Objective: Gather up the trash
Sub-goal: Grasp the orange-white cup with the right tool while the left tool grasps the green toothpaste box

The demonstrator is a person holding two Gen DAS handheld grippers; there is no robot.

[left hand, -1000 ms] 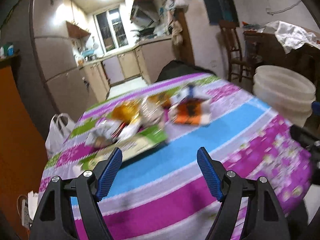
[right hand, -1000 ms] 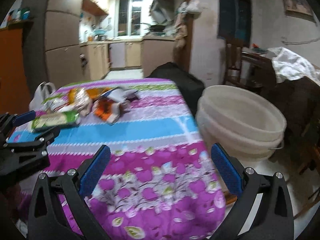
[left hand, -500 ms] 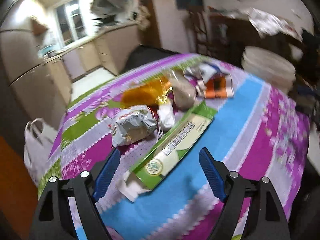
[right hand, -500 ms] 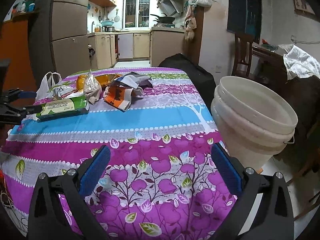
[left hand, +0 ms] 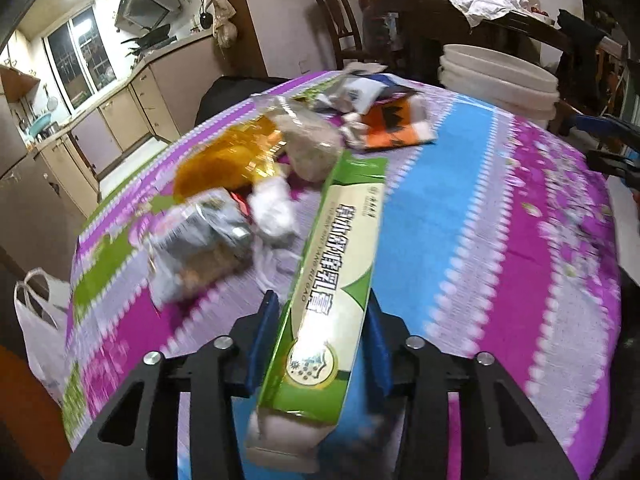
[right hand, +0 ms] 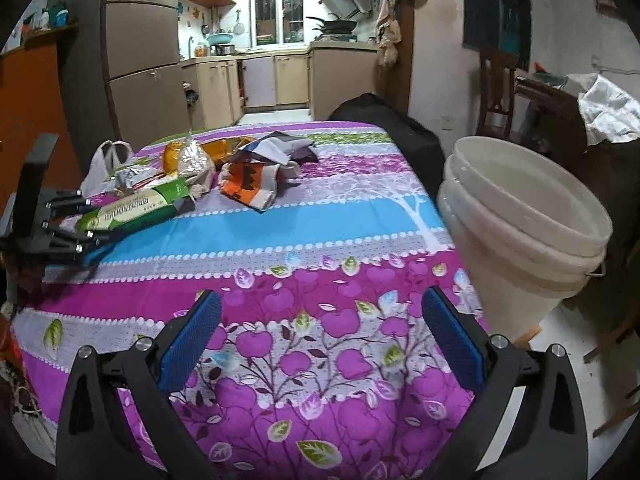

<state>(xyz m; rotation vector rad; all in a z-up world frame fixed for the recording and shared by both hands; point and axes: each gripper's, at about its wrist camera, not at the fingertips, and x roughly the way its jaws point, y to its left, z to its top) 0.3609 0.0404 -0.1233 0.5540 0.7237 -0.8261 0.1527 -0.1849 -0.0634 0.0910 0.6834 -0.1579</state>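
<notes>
My left gripper [left hand: 320, 344] is shut on the near end of a long green and white box [left hand: 336, 264], which also shows in the right wrist view [right hand: 136, 206]. Beyond it lies a pile of trash: a silver wrapper [left hand: 196, 236], a white crumpled tissue [left hand: 274, 210], an orange-yellow bag [left hand: 228, 160], a clear bag [left hand: 312, 148] and an orange packet [left hand: 394, 130]. My right gripper [right hand: 320, 340] is open and empty over the near purple part of the tablecloth. A white bucket [right hand: 528, 220] stands beside the table's right edge.
A white plastic bag [left hand: 38, 320] hangs at the table's left side. A dark bag [right hand: 384, 120] sits behind the table's far edge. A chair [right hand: 498, 88] and a cluttered dark table [right hand: 560, 108] stand at the right. Kitchen cabinets [right hand: 276, 80] are at the back.
My left gripper has moved forward onto the green box and closed on its near end. My right gripper has stayed open and almost still.
</notes>
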